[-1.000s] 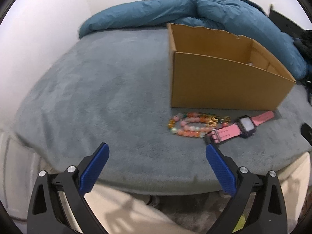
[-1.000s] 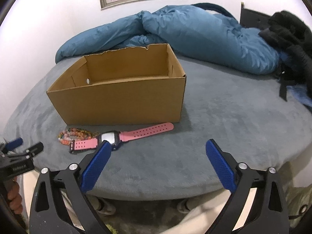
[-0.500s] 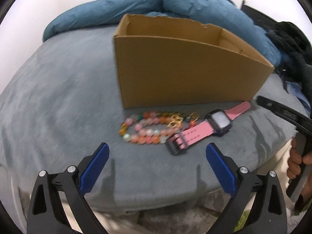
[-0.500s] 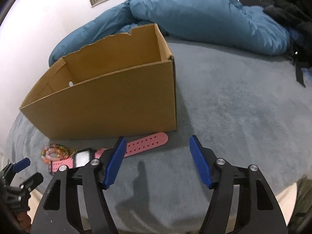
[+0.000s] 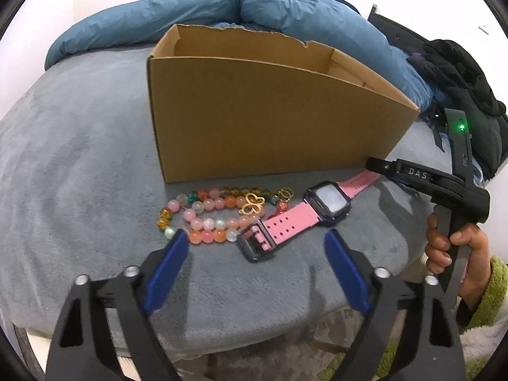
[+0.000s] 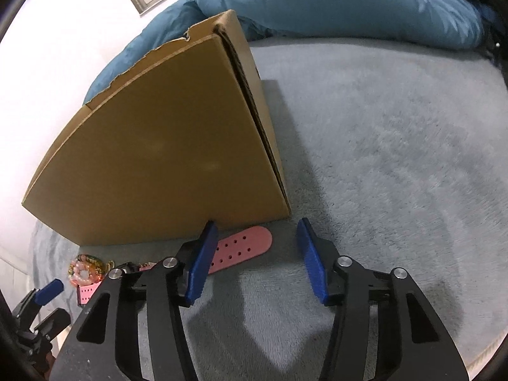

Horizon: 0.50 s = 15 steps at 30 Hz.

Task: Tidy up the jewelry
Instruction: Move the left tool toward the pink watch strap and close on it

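A pink watch [image 5: 317,206] lies flat on the grey blanket, in front of an open cardboard box [image 5: 270,117]. A coiled bracelet of coloured beads [image 5: 209,212] with a gold butterfly charm lies to its left. My left gripper [image 5: 254,241] hovers over the watch's buckle end; its jaws are closing with nothing pressed between them. My right gripper [image 6: 257,231] is low over the strap's free end [image 6: 247,243]. Its jaws are closing, the left pad overlaps the strap in view, and neither pad presses on it. The beads [image 6: 85,270] show at the far left.
The box wall [image 6: 165,158] stands right behind the strap. A blue duvet [image 5: 254,9] is heaped at the back and black clothing [image 5: 460,73] lies at the right. The bed's front edge [image 5: 222,343] runs under my left gripper. A hand [image 5: 451,244] holds the other tool.
Both grippers have dropped and come in close to the jewelry. The right jaws have narrowed a lot and now frame the strap end; the left jaws have narrowed a little.
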Each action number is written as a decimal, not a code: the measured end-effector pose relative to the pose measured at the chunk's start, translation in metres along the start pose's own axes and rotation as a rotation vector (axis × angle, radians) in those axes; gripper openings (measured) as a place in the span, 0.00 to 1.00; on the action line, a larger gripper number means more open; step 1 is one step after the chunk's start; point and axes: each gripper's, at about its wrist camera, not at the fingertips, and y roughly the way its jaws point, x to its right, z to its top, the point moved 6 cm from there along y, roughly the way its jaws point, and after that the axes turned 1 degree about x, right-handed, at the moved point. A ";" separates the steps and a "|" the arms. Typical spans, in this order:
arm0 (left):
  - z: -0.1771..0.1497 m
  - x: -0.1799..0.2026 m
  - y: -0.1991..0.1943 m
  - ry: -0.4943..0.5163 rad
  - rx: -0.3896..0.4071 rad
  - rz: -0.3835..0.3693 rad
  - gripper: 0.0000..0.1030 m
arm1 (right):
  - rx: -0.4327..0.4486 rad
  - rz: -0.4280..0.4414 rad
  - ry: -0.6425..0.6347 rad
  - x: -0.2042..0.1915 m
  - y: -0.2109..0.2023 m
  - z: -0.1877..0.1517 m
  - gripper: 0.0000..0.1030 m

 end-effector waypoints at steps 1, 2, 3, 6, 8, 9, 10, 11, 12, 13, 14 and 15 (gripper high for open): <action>-0.001 0.001 0.001 -0.002 -0.007 -0.006 0.73 | -0.004 0.001 0.007 0.001 0.000 -0.001 0.43; -0.001 0.002 0.003 -0.005 -0.014 -0.010 0.68 | -0.007 0.008 0.018 0.001 -0.001 -0.001 0.42; -0.001 0.002 0.004 -0.009 -0.025 -0.014 0.66 | -0.011 0.019 0.032 0.001 -0.004 -0.002 0.40; -0.004 0.002 0.011 -0.025 -0.059 -0.029 0.55 | -0.025 0.066 0.063 -0.001 -0.006 -0.001 0.35; -0.006 0.003 0.016 -0.037 -0.080 -0.038 0.51 | -0.027 0.090 0.073 -0.001 -0.010 -0.001 0.32; -0.006 0.003 0.017 -0.040 -0.086 -0.034 0.50 | -0.025 0.090 0.077 0.000 -0.011 -0.001 0.30; -0.008 0.002 0.020 -0.045 -0.095 -0.026 0.49 | -0.023 0.088 0.084 0.003 -0.012 -0.001 0.30; -0.008 0.001 0.022 -0.051 -0.100 -0.020 0.46 | -0.022 0.085 0.096 0.005 -0.012 -0.001 0.28; -0.009 -0.001 0.023 -0.061 -0.102 -0.016 0.44 | -0.021 0.088 0.110 0.010 -0.014 -0.001 0.28; -0.005 -0.002 0.025 -0.074 -0.101 -0.012 0.42 | -0.019 0.095 0.122 0.012 -0.014 0.000 0.28; -0.004 -0.002 0.026 -0.084 -0.101 -0.010 0.39 | -0.017 0.099 0.126 0.013 -0.014 0.000 0.28; -0.004 -0.003 0.025 -0.092 -0.101 -0.008 0.38 | -0.018 0.103 0.128 0.011 -0.014 0.000 0.28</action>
